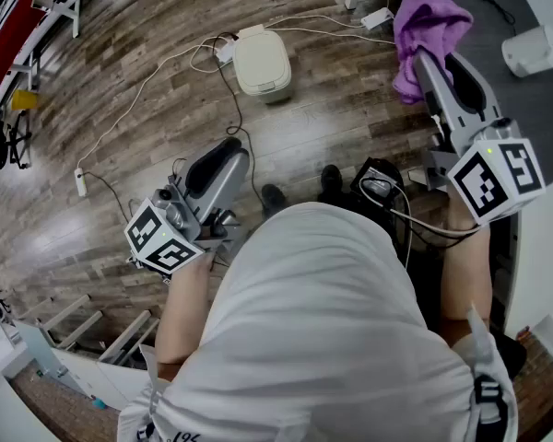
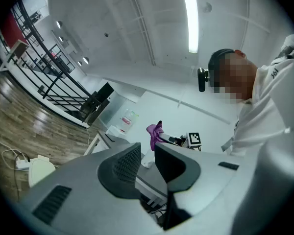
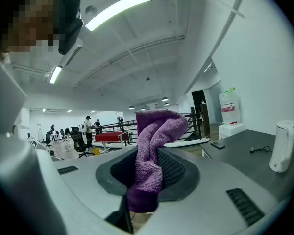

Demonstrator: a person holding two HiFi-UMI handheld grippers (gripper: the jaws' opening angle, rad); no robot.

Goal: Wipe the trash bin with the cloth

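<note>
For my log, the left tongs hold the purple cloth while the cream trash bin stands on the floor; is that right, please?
Not the left: the right tongs hold the purple cloth, as the right gripper view shows; the left tongs are empty. The cream trash bin does stand on the floor.

I get bright, even light from the long ceiling lamp [image 3: 118,9]; it glares white. Below that lamp the purple cloth [image 3: 147,165] looks sharp. Both gripper views bend at the edges, with dark corners. Shadows are soft.
</note>
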